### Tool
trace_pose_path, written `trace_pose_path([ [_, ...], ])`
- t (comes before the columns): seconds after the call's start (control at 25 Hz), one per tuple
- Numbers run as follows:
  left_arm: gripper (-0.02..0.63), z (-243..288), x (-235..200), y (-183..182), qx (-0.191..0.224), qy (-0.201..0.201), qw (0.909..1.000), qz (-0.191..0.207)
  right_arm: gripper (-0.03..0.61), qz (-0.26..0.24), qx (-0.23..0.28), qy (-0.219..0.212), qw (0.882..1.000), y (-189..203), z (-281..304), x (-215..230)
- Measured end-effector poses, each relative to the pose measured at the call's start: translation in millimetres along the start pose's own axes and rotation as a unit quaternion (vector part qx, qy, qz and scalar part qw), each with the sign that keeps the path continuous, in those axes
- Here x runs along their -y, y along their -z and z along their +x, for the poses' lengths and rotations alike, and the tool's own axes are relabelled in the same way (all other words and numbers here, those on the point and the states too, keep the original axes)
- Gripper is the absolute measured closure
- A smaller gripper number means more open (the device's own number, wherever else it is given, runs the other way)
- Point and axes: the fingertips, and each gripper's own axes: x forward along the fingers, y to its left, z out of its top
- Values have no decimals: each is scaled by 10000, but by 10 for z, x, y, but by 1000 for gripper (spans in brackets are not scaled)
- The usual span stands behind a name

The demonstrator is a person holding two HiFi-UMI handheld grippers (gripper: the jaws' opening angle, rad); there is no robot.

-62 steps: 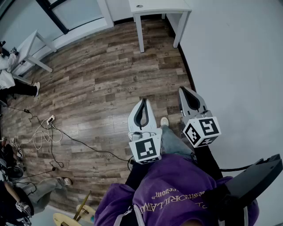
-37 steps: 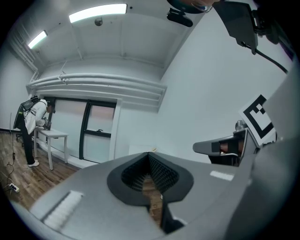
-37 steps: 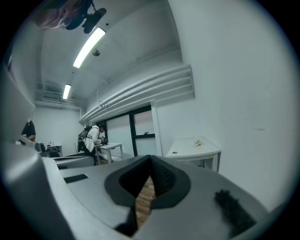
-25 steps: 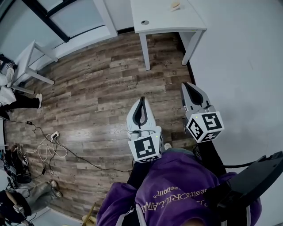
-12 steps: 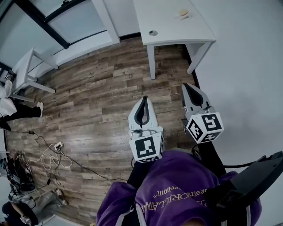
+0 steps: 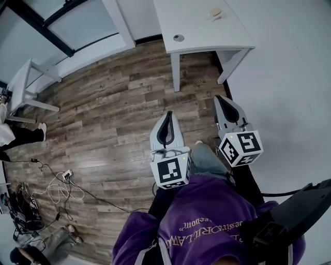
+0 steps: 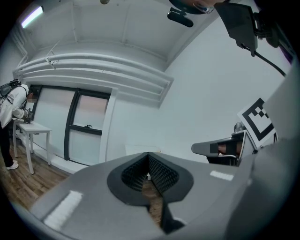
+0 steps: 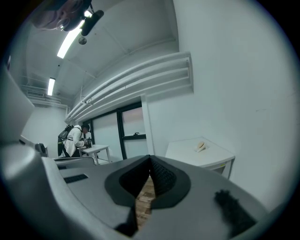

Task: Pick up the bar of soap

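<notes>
The bar of soap (image 6: pixel 214 13) is a small pale beige piece lying on a white table (image 6: pixel 196 20) at the top of the head view. In the right gripper view the soap (image 8: pixel 201 146) sits far ahead on the tabletop (image 8: pixel 187 152). My left gripper (image 6: pixel 168 114) and right gripper (image 6: pixel 220 98) hang side by side over the wooden floor, well short of the table. Both are shut with nothing between their jaws, as the left gripper (image 7: pixel 148 154) and right gripper (image 8: pixel 150 158) show in their own views.
A round grommet (image 6: pixel 178 38) sits in the tabletop's near left corner. A white wall (image 6: pixel 289 77) runs along the right. A small white table (image 6: pixel 23 83) stands at the left, with cables (image 6: pixel 57 181) on the floor. A person (image 8: pixel 75 138) stands by a far table.
The view has advanced toward the white table, so more of its top and the soap have come into sight. Both grippers stay shut and level in front of me.
</notes>
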Motion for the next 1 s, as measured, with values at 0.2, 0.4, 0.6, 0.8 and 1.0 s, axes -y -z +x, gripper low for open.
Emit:
trace_pose_path([
  [0.2, 609, 300, 6, -5, 47, 11, 10000, 4, 569, 15, 30, 43, 10000, -25, 182, 227],
  [0.4, 609, 696, -54, 14, -9, -65, 10000, 7, 569, 28, 46, -48, 10000, -92, 574, 438],
  [0.6, 609, 1197, -66, -112, 30, -76, 9999, 71, 569, 23, 121, -173, 9998, -294, 1002, 676],
  [0.8, 609, 1737, -37, -214, 29, -43, 9999, 112, 569, 35, 67, -212, 9997, -429, 1403, 988],
  [1.0, 609, 2332, 96, -237, 49, 3, 9999, 155, 569, 10, 92, -237, 9997, -543, 1769, 1424],
])
